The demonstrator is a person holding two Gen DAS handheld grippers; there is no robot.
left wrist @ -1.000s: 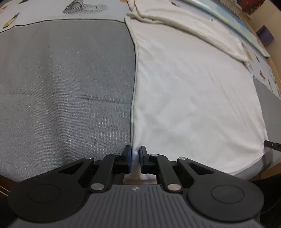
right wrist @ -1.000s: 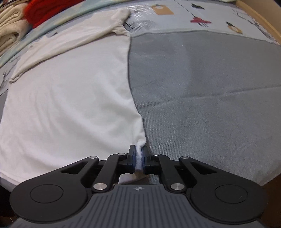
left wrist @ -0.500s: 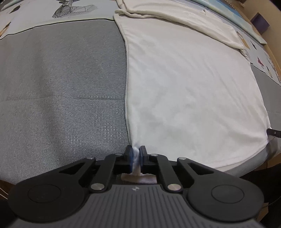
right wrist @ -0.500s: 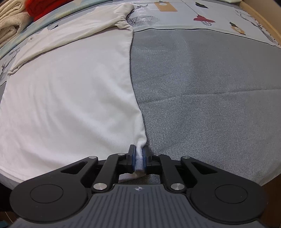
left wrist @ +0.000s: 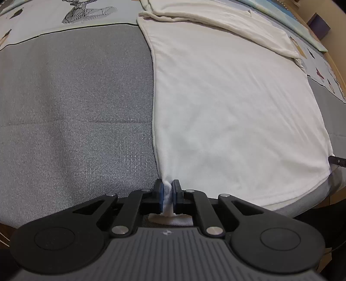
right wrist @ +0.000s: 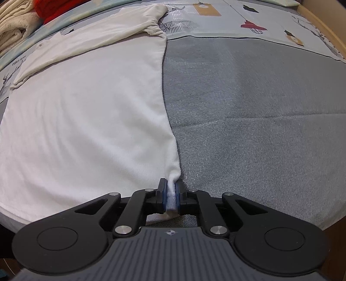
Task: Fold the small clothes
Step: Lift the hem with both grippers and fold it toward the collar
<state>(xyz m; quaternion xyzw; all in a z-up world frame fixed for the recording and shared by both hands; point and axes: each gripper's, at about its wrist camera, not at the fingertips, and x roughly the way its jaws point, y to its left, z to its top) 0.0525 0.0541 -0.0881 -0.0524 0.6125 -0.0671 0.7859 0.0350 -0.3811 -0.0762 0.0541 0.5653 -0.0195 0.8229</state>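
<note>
- White garment (left wrist: 233, 112) lies spread flat on the grey bedcover (left wrist: 75, 112), running straight ahead of both grippers; sleeves already folded in across the far end, so it reads as a neat rectangle.
- I have my left gripper (left wrist: 167, 195) clamped on the near left hem corner, jaws nearly closed with only a bunched wad of white cloth between the blue pads.
- My right gripper (right wrist: 172, 196) does the same on the near right hem corner: jaws pinched in tight on a tuft of fabric, nothing else held.
- Why both corners: holding the hem at its two ends keeps the edge taut and level, so I judge the next move is lifting it and carrying it forward toward the sleeve end for a half fold.
- Fabric just ahead of each pinch is puckered up, rest is flat, so the corners look barely raised off the bed.
- In the left view, the garment's side edge runs away from the pads, grey cover to their left, cloth to their right; mirrored in the right view.
- Risk as I judge it: thin grip on soft cloth, a corner could slip out.
- No containers in view, nothing to report inside any.
- Far left of right gripper: stacked cream textiles (right wrist: 13, 23) and something red (right wrist: 52, 8); patterned sheet (right wrist: 248, 19) beyond the grey cover.
</note>
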